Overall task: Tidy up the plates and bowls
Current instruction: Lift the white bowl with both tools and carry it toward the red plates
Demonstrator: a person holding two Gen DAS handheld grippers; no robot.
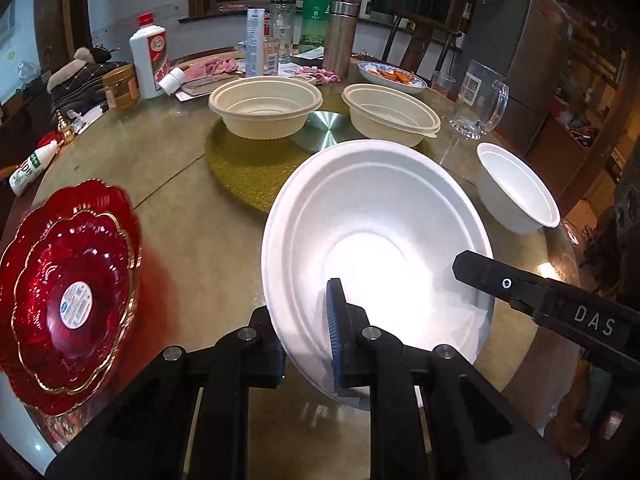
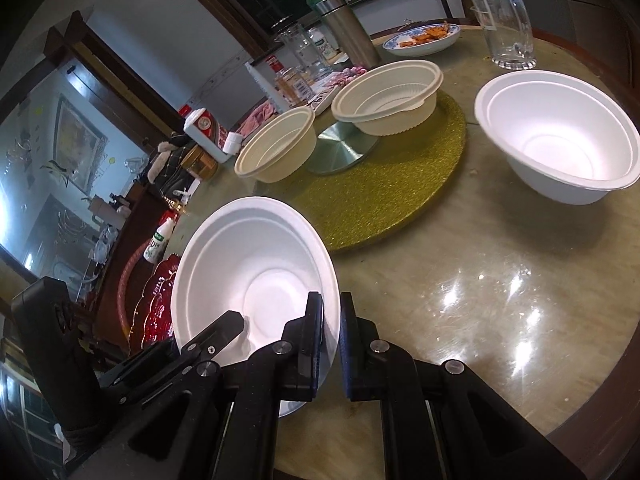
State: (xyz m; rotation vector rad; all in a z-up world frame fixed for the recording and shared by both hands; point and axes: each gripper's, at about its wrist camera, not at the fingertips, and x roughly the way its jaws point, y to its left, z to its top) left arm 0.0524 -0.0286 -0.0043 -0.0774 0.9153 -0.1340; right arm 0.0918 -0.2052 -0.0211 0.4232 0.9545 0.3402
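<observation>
Bowl (image 1: pixel 372 240), white foam, tilted, rim pinched by left gripper (image 1: pixel 308 344) at 6 o'clock, right gripper (image 2: pixel 331 344) at 4.

A green bottle (image 1: pixel 319 10), a steel flask (image 1: pixel 340 38) and a glass mug (image 1: pixel 478 100) stand on the table (image 1: pixel 192 208).

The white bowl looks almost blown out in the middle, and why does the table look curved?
Left wrist view: the white bowl is overexposed at its centre, losing detail, and the red plates are smeared at their upper edge. Right wrist view: bright glints on the glossy table. Both views: a fisheye lens bends the table edge and darkens the corners.
</observation>
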